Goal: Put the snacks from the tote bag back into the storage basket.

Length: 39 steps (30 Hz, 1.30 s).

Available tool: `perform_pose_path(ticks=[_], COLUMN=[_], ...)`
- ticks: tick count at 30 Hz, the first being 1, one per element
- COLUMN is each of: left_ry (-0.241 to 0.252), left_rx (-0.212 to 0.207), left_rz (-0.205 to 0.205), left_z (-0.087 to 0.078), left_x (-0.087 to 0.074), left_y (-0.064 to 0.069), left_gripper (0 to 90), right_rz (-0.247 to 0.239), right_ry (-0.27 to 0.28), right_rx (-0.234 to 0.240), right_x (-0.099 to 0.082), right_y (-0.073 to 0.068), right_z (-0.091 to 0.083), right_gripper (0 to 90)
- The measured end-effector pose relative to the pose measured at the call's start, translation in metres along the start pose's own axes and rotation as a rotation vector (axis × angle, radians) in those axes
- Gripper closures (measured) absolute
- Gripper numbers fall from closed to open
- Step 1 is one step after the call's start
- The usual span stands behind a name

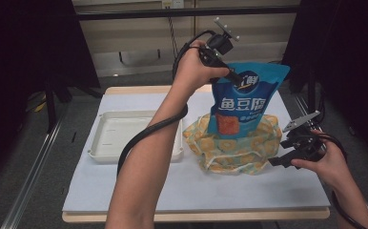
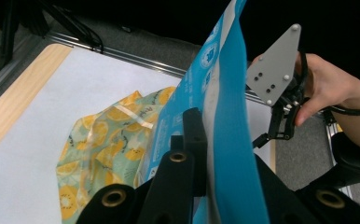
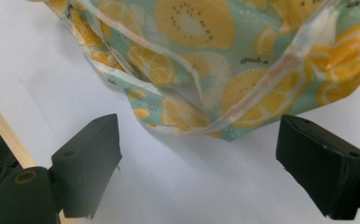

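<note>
— High view: blue pouch (image 1: 247, 98) pinched in left claw (image 1: 233, 78), hanging over fruit-print bag (image 1: 232, 145) mid-table.
— Right claw (image 1: 287, 153) gaping beside bag, near right table (image 1: 196, 195) edge; white tray (image 1: 132, 136) leftward.

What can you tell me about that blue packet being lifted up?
The blue packet is a glossy plastic food pouch with white lettering and a reddish picture near its bottom. It hangs upright, its lower part still inside the yellow fruit-patterned bag on the table. The left gripper is shut on its upper left edge, and its top corner points up to the right.
</note>
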<state>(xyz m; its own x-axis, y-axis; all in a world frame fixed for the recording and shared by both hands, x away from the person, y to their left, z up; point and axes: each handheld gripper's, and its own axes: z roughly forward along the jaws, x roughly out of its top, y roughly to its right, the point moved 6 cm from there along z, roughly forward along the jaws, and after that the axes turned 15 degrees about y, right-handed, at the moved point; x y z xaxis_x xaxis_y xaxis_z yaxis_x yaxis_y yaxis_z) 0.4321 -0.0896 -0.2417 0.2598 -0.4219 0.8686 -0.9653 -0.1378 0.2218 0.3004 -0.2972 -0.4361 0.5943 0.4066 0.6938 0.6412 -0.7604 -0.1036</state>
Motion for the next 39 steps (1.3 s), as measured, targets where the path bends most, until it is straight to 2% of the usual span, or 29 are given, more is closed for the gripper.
perform_pose_path(ticks=[2,6,10,11,13,14,16,19,28,29,33,39], left_ry=[0.014,0.018,0.024,0.02,0.017,0.012,0.01,0.014,0.021,0.025,0.029,0.047], left_rx=[0.012,0.004,0.017,0.006,0.015,0.006,0.024,0.025,0.045,0.047,0.048,0.076], left_rz=[0.003,0.003,0.002,-0.004,-0.003,-0.007,-0.008,-0.02,-0.028,-0.035,-0.05,-0.053], left_z=[-0.006,-0.017,-0.028,-0.031,-0.037,-0.039,-0.045,-0.053,-0.074,-0.076,-0.084,-0.098], left_x=[0.004,0.007,0.008,0.008,0.007,0.006,0.005,0.003,-0.005,-0.006,-0.009,-0.01], left_y=[0.0,0.002,0.002,0.003,0.003,0.004,0.003,0.002,-0.002,-0.003,-0.006,-0.008], left_gripper=[90.0,90.0,90.0,90.0,90.0,90.0,90.0,90.0,90.0,90.0,90.0,90.0], right_rz=[-0.007,-0.008,-0.005,-0.007,-0.014,-0.013,-0.005,-0.022,-0.018,-0.031,-0.025,-0.023], right_ry=[0.005,0.003,-0.001,0.002,0.013,0.012,0.014,0.02,0.012,0.018,0.011,0.007], right_rx=[-0.001,-0.001,0.001,-0.004,-0.009,0.003,-0.002,0.001,0.001,-0.005,0.008,0.007], right_x=[0.0,0.001,0.0,0.0,0.001,0.0,0.001,0.002,0.002,0.002,0.0,-0.002], right_y=[0.0,0.0,-0.001,0.0,0.0,0.0,-0.001,0.0,-0.004,-0.003,-0.006,-0.004], right_z=[0.001,0.001,0.002,0.002,0.001,0.0,-0.001,0.0,0.001,0.001,0.001,0.002], right_gripper=[13.3,13.0,12.7,12.7,12.6,12.8,13.0,13.0,13.4,13.3,13.3,13.2])
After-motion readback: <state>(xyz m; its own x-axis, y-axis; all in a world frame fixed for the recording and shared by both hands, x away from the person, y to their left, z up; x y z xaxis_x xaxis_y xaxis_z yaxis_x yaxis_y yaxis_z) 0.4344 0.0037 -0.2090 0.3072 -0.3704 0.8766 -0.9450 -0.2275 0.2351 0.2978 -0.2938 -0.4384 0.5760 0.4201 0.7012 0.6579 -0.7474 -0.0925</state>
